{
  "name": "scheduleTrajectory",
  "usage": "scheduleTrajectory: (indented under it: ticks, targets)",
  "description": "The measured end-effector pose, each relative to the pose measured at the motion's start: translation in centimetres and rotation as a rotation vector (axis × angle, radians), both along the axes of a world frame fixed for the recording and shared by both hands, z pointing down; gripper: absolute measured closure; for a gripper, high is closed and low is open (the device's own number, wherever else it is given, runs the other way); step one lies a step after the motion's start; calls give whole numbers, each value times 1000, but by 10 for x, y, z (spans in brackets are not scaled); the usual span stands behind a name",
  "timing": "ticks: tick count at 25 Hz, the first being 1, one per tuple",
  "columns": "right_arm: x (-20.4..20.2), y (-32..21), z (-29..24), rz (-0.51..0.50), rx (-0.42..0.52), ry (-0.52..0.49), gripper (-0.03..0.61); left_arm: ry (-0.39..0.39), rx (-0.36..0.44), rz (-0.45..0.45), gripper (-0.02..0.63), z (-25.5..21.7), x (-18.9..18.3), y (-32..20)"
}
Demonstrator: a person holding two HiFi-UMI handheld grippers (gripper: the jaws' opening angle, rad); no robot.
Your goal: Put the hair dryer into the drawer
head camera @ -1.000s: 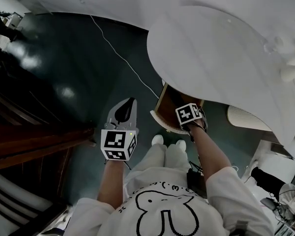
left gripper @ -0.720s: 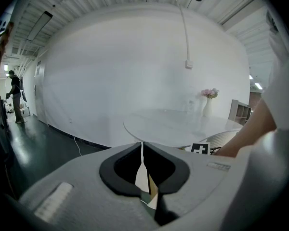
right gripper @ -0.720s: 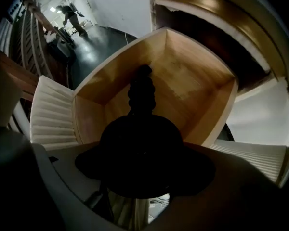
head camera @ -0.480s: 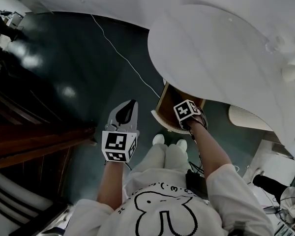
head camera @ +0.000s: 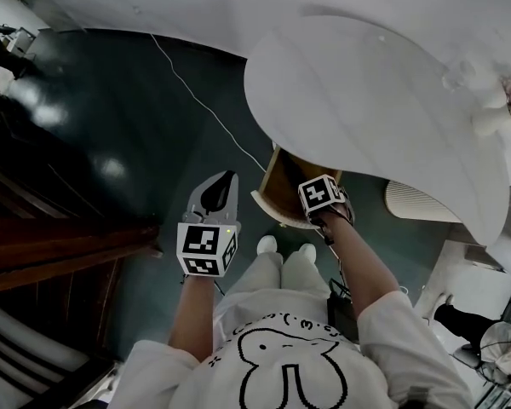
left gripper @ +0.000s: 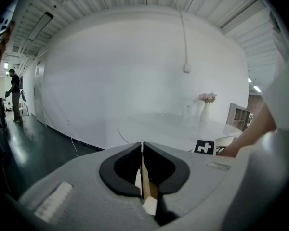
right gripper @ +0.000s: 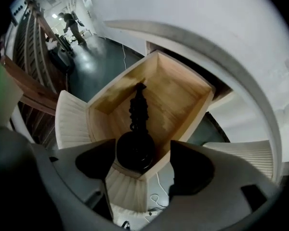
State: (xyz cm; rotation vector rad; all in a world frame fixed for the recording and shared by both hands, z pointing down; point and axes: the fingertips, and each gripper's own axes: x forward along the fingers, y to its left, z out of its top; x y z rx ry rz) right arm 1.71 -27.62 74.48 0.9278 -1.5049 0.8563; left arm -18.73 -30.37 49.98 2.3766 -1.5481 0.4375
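Observation:
In the right gripper view a black hair dryer (right gripper: 136,137) lies inside the open wooden drawer (right gripper: 185,96), its cord end pointing to the drawer's back. My right gripper (right gripper: 142,163) hovers just above the dryer's round body, open, with its jaws spread to either side of it. The head view shows this gripper (head camera: 321,198) over the drawer (head camera: 277,187), which sticks out from under the white round table (head camera: 366,100). My left gripper (head camera: 215,196) hangs over the dark floor left of the drawer. It is shut (left gripper: 142,150) with nothing in it.
A white ribbed chair (head camera: 422,203) stands right of the drawer, and another ribbed seat (right gripper: 72,124) is at its left. A white cable (head camera: 203,100) runs across the floor. A dark wooden railing (head camera: 60,254) lies at the left. A vase with flowers (left gripper: 205,109) stands on the table.
My right gripper has drifted slightly left over the drawer's front. The left gripper has stayed where it was.

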Motion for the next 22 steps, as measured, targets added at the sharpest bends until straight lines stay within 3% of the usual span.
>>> scheduleTrajectory:
  ticks: [4, 9, 13, 22]
  targets:
    - [5, 4, -23, -11, 16, -20, 266, 18, 24, -8, 589, -15, 16, 2]
    - [14, 8, -54, -40, 80, -31, 384, 39, 62, -24, 589, -36, 36, 10]
    - [20, 6, -83, -76, 143, -32, 567, 50, 95, -31, 589, -53, 48, 16]
    - [18, 0, -141, -63, 245, -129, 580, 50, 180, -28, 589, -96, 64, 24]
